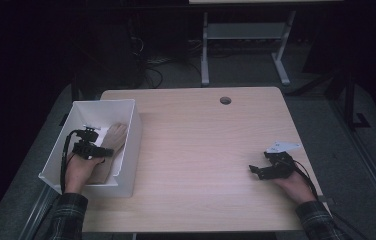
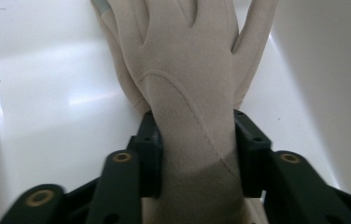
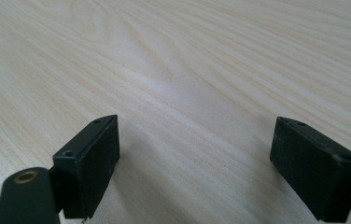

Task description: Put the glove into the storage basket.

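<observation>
The left tongs (image 1: 96, 150) reach down into the white box (image 1: 131, 145) at the left edge of the desk (image 1: 206, 150). A beige glove (image 2: 187, 79) lies flat on the box's floor, fingers pointing away from the hand, and its cuff sits between the two black jaws. The jaws touch the cuff on both sides; whether they press it I cannot tell. The right tongs (image 1: 261, 170) rest low over bare wood, well apart from the box, jaws spread wide and holding nothing.
</observation>
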Demonstrator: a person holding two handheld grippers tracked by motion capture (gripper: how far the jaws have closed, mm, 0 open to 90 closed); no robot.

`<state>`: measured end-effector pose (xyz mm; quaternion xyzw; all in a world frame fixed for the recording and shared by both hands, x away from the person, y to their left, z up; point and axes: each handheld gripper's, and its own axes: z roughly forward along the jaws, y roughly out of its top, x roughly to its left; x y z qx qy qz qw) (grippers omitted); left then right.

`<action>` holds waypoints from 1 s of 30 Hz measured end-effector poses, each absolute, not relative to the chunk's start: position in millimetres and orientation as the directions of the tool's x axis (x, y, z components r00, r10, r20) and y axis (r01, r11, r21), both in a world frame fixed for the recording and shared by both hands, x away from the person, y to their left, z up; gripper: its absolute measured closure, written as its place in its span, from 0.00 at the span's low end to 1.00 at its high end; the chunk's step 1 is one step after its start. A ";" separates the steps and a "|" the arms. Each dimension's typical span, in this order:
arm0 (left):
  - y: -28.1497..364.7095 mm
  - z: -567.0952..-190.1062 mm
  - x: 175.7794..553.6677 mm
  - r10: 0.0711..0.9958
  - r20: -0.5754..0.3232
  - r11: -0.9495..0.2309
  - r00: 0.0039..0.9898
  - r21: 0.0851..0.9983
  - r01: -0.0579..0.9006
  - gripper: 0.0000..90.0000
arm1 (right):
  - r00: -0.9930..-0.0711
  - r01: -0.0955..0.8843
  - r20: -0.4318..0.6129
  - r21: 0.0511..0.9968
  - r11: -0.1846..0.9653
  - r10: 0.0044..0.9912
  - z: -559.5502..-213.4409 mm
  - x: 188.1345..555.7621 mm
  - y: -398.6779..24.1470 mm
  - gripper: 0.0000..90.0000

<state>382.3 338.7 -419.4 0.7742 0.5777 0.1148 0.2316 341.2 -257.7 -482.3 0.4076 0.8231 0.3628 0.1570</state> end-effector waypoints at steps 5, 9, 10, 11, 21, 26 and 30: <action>340.7 -415.7 383.4 0.951 -0.085 -0.216 0.299 0.509 0.833 0.39 | -0.618 0.557 0.038 0.725 0.404 0.785 -482.3 341.2 -257.7 0.17; 339.2 -402.0 381.9 0.947 -0.078 -0.225 0.313 0.535 0.814 0.30 | -0.618 0.557 0.037 0.725 0.404 0.785 -482.3 341.2 -257.7 0.17; 338.6 -398.6 381.8 0.945 -0.080 -0.226 0.316 0.539 0.811 0.28 | -0.618 0.557 0.038 0.725 0.404 0.785 -482.3 341.2 -257.7 0.17; 337.5 -394.1 381.6 0.943 -0.082 -0.227 0.321 0.547 0.806 0.28 | -0.619 0.557 0.037 0.725 0.405 0.785 -482.3 341.2 -257.7 0.17; 318.9 -345.8 379.9 0.919 -0.066 -0.265 0.388 0.625 0.734 0.20 | -0.618 0.557 0.037 0.725 0.404 0.785 -482.3 341.2 -257.7 0.17; 301.4 -322.4 374.9 0.894 -0.081 -0.279 0.441 0.669 0.689 0.20 | -0.619 0.557 0.038 0.725 0.404 0.785 -482.2 341.2 -257.7 0.17; 281.2 -311.1 370.0 0.872 -0.089 -0.292 0.481 0.695 0.657 0.20 | -0.619 0.557 0.037 0.725 0.405 0.785 -482.3 341.2 -257.7 0.17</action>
